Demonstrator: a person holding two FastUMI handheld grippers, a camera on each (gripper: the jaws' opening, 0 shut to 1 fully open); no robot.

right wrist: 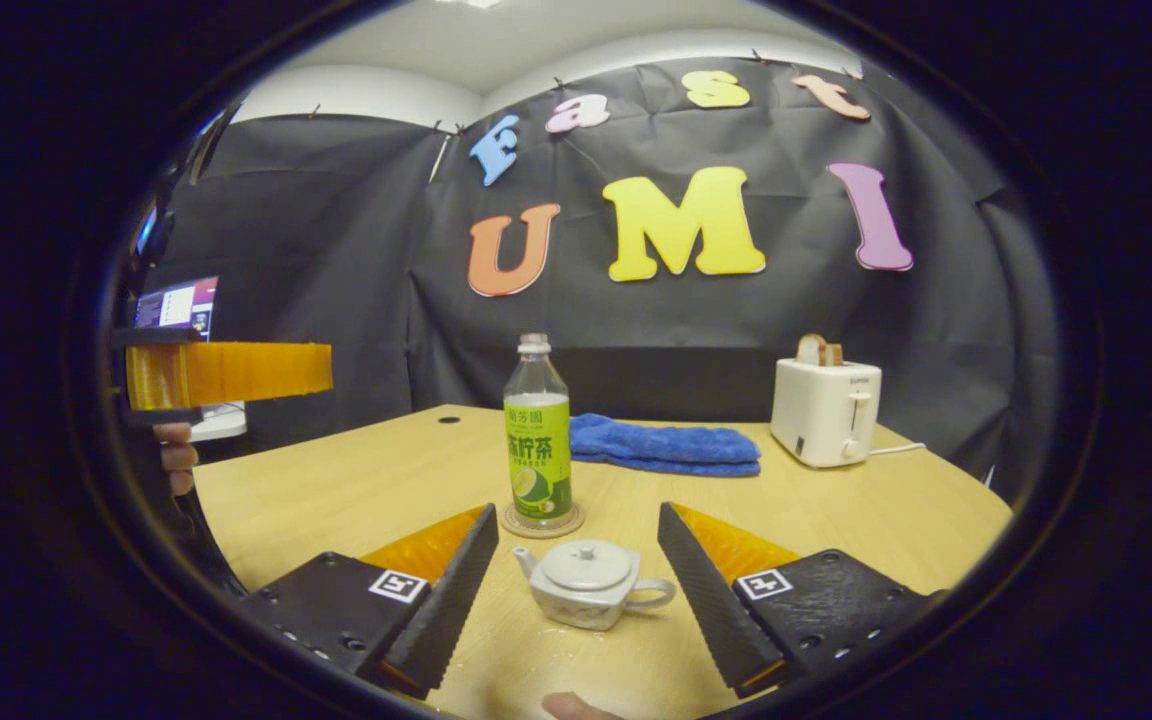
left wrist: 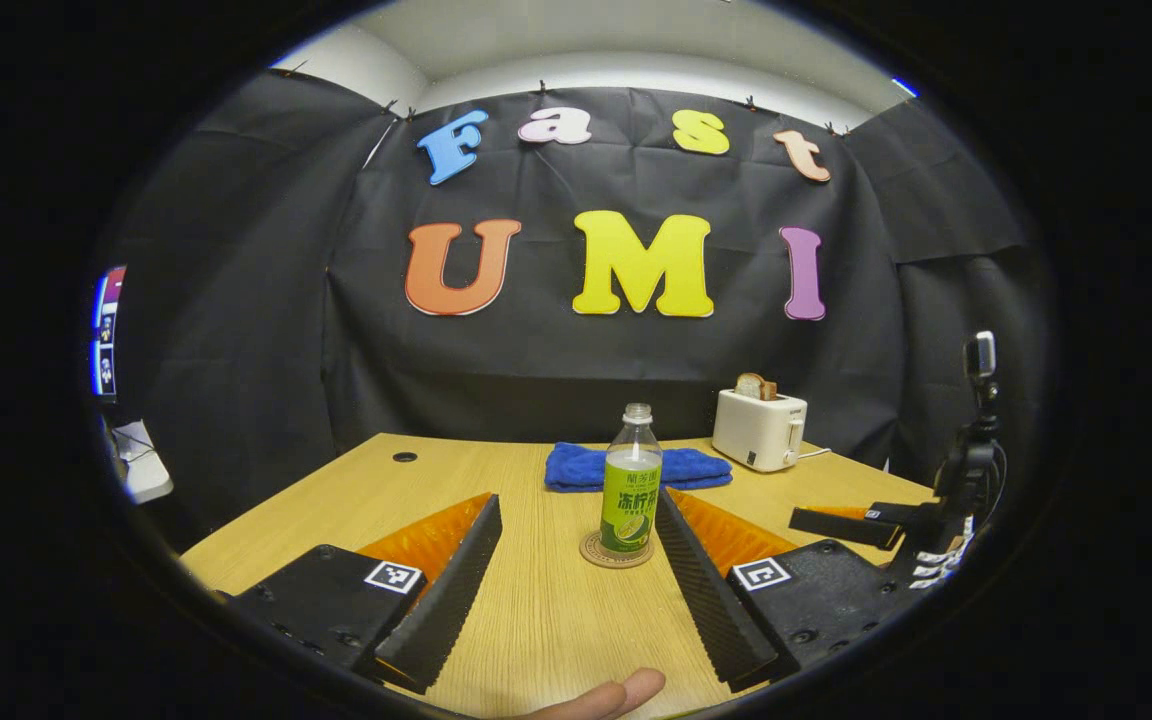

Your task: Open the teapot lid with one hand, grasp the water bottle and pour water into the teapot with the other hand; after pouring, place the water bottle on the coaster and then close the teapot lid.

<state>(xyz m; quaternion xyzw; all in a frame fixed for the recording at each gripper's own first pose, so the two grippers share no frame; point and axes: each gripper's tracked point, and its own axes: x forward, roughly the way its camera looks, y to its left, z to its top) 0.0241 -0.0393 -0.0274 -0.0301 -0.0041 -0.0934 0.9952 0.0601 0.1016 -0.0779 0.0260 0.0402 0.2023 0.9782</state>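
A clear water bottle (left wrist: 630, 480) with a green label stands upright on a round coaster (left wrist: 603, 556), just beyond my left gripper (left wrist: 576, 497), which is open with nothing between its fingers. In the right gripper view a small white teapot (right wrist: 586, 583) sits on the table with its lid (right wrist: 586, 565) on, low between the open fingers of my right gripper (right wrist: 576, 512). Behind the teapot the bottle (right wrist: 538, 440) stands on the coaster (right wrist: 566, 524). The left gripper (right wrist: 226, 372) hangs at the far left, held by a hand (right wrist: 174, 455). The right gripper (left wrist: 876, 525) shows at the right edge of the left gripper view.
A folded blue towel (left wrist: 636, 467) lies at the back of the wooden table (left wrist: 546, 620). A white toaster (left wrist: 758, 428) with bread in it stands at the back right. A screen (right wrist: 176, 305) sits off the table's left side. A fingertip (left wrist: 606, 695) pokes in at the bottom.
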